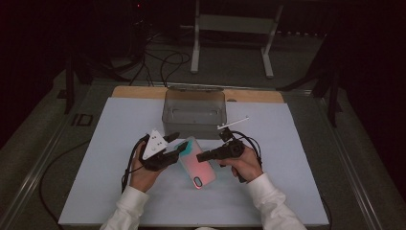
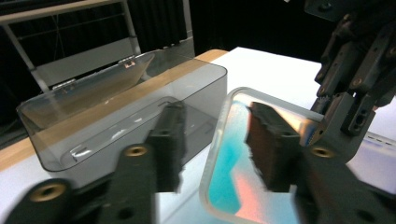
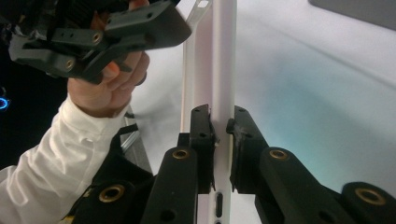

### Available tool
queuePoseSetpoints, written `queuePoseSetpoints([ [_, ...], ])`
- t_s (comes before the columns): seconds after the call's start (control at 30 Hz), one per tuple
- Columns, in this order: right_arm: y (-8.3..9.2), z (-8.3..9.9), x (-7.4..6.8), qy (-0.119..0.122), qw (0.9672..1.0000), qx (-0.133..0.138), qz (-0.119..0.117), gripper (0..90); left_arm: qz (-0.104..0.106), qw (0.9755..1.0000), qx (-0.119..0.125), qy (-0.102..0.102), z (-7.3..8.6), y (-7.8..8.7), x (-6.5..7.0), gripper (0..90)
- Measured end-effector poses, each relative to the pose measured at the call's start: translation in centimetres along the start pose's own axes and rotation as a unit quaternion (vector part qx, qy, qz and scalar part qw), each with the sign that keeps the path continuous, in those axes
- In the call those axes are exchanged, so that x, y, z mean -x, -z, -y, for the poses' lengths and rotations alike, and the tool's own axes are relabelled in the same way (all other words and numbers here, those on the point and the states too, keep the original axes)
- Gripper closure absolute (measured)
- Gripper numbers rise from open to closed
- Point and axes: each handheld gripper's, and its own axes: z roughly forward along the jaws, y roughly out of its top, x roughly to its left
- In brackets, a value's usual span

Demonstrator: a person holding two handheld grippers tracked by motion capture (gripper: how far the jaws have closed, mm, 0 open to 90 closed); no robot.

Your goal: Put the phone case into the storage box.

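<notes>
The right gripper is clamping the edge of a phone case; in the right gripper view its two black jaws are pressing on either side of the case's thin pale wall, which is running upward between them. The left gripper is standing with its jaws parted, not pressing on anything. In the left gripper view the clear rim at the case's end is sitting between those jaws, and it is hard to tell whether either pad is touching it. The case is showing a teal and pink inner face with a clear border, and it is being held just above the counter, tilted, between the two hands near the middle of the white surface. The person's left hand and right hand are coming in from the bottom of the high view, both in white sleeves. Just beyond the grippers, a clear grey plastic box is resting open on the counter, its lid tipped back behind it. Past the far edge of the counter, a white metal stand is standing on the dark floor among black cables.
</notes>
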Motion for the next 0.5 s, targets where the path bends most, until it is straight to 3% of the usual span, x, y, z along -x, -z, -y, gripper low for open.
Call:
queuePoseSetpoints([
  [0.3, 0.0, 0.0, -0.1, 0.012, 0.9999, 0.003, 0.01, 81.8, -0.039, 0.9987, -0.001, 0.033, -0.2, 0.4, -0.7, 18.6],
  [0.5, 0.2, 0.0, -0.4, 0.021, 0.9993, 0.005, 0.03, 81.8, -0.055, 0.9973, -0.001, 0.05, -0.3, 0.7, -1.2, 8.1],
])
